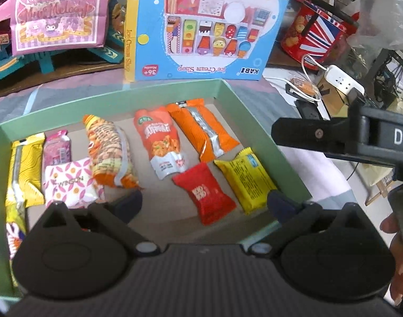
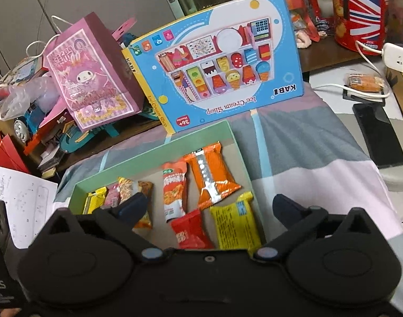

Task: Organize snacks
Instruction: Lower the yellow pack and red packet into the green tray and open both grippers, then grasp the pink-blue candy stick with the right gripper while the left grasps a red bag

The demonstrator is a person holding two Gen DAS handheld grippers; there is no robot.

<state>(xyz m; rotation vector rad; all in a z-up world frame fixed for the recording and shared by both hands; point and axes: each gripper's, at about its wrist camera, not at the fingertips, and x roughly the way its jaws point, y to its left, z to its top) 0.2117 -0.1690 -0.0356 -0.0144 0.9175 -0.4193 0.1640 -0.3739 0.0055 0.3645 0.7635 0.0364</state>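
A shallow green box (image 1: 243, 97) (image 2: 238, 148) lies on the bed cover and holds several snack packets: a red packet (image 1: 205, 192) (image 2: 191, 231), a yellow packet (image 1: 245, 177) (image 2: 234, 223), an orange packet with a silver seam (image 1: 202, 128) (image 2: 210, 175), an orange-and-white pouch (image 1: 162, 142) (image 2: 175, 187), a peanut-print bag (image 1: 111, 153), a pink-and-white WINSON pack (image 1: 69, 183) and a yellow bag (image 1: 23, 169). My left gripper (image 1: 205, 200) is open and empty above the box's near part. My right gripper (image 2: 210, 207) is open and empty above the box's near right corner.
An upside-down blue Ice Cream Shop toy box (image 1: 201, 26) (image 2: 217, 63) stands behind the green box, beside a pink My Melody bag (image 1: 59, 10) (image 2: 93, 74). A red biscuit tin (image 1: 315, 34) (image 2: 360, 10), a power strip (image 1: 344, 79), a black phone (image 2: 378, 134) and papers (image 2: 19, 200) surround it.
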